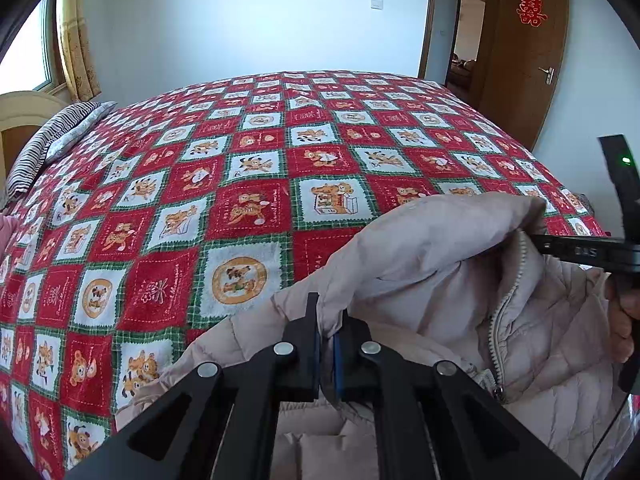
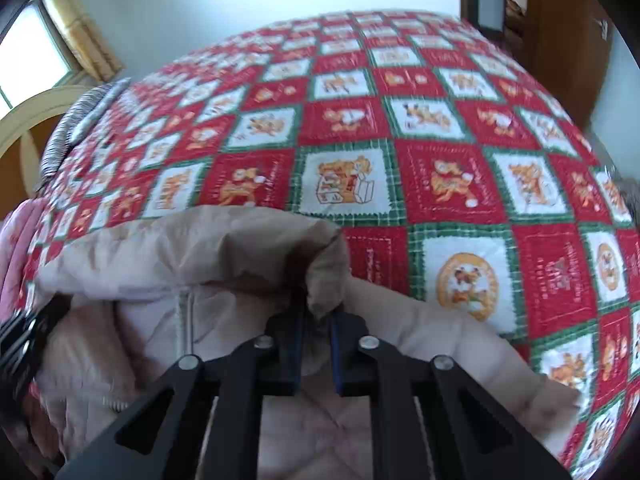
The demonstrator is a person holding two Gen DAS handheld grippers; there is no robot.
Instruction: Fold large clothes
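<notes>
A pale pink-beige quilted puffer jacket (image 1: 440, 264) with a front zip lies at the near edge of the bed, its collar end lifted. My left gripper (image 1: 327, 320) is shut on a fold of the jacket's collar edge. My right gripper (image 2: 316, 316) is shut on the other side of the collar of the same jacket (image 2: 168, 264). The right gripper also shows in the left wrist view (image 1: 548, 246), at the far right, pinching the collar by the zip. The left gripper's body shows at the left edge of the right wrist view (image 2: 20, 344).
The bed is covered by a red, white and green checked blanket (image 1: 248, 168) with cartoon prints. A striped pillow (image 1: 52, 140) lies at the far left by the headboard. A pink item (image 2: 16, 264) lies at the left edge. A brown door (image 1: 520, 60) stands open behind the bed.
</notes>
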